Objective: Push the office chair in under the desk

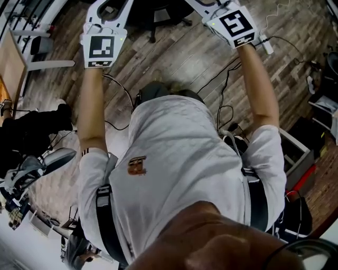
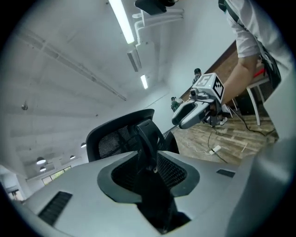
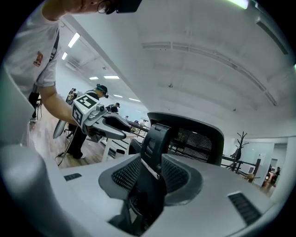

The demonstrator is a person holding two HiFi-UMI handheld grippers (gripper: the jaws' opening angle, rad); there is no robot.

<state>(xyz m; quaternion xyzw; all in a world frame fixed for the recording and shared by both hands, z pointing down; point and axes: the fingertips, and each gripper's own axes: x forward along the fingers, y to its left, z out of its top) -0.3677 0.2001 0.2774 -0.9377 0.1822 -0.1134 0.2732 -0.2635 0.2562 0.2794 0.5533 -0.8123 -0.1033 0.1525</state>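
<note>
Left gripper [image 1: 103,31] and right gripper [image 1: 227,16] sit close behind the chair [image 2: 121,135], jaws partly apart, holding nothing. Best press its back evenly, push straight.

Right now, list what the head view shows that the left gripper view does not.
Only the head view: the whole front of the person's white shirt, both forearms, and the office chair's base on its casters. Only the left gripper view: the chair's mesh backrest, seen past the left hand-held gripper with its jaws open, and the ceiling lights. Both: the right hand-held gripper and the wood floor with cables.
</note>
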